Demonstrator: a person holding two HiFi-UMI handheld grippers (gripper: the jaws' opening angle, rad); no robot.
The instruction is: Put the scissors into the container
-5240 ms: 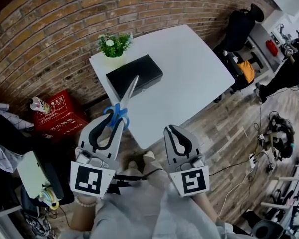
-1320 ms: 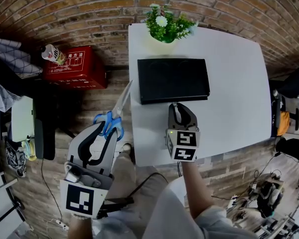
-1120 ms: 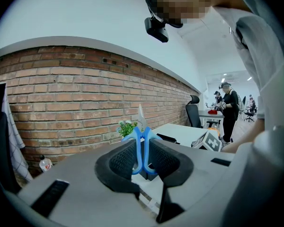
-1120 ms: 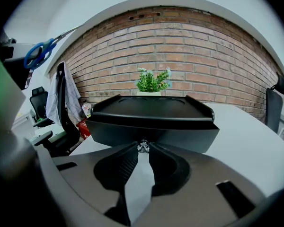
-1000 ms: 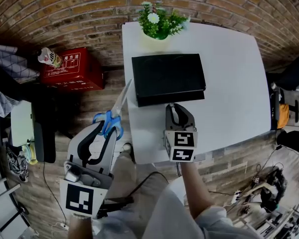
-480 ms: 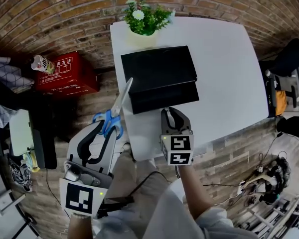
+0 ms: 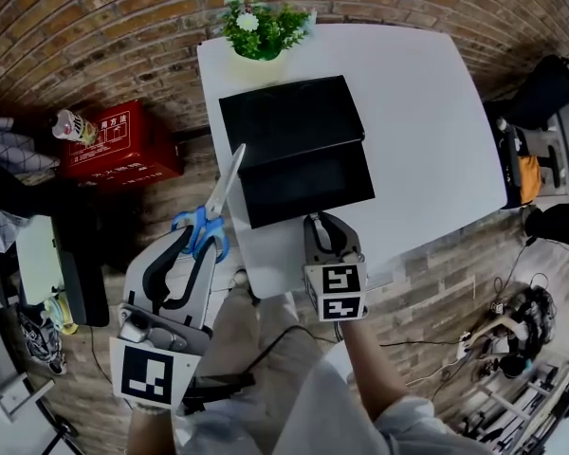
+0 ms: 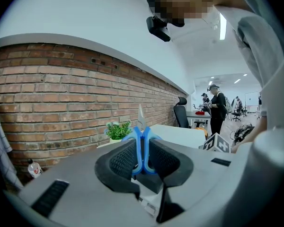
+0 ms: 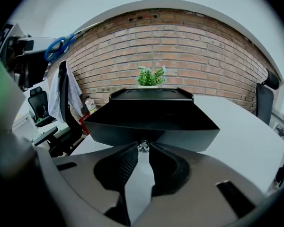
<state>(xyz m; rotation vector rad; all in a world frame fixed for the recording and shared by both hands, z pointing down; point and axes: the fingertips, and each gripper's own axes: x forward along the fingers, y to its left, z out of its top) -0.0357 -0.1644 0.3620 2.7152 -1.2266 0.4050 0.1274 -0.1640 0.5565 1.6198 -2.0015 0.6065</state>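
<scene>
Blue-handled scissors point up and away, blades off the table's left edge. My left gripper is shut on their handles. The black container lies on the white table, and its drawer stands pulled out towards me, open on top. My right gripper is shut on the small metal knob at the drawer front. In the right gripper view the scissors show high at the left.
A potted plant stands behind the container at the table's far edge. A red box and a bottle lie on the floor at the left. Office chairs and a person are beyond the table.
The drawer has slid out of the container towards me, with the right gripper drawing back on its knob. The left gripper holds the scissors in the same pose.
</scene>
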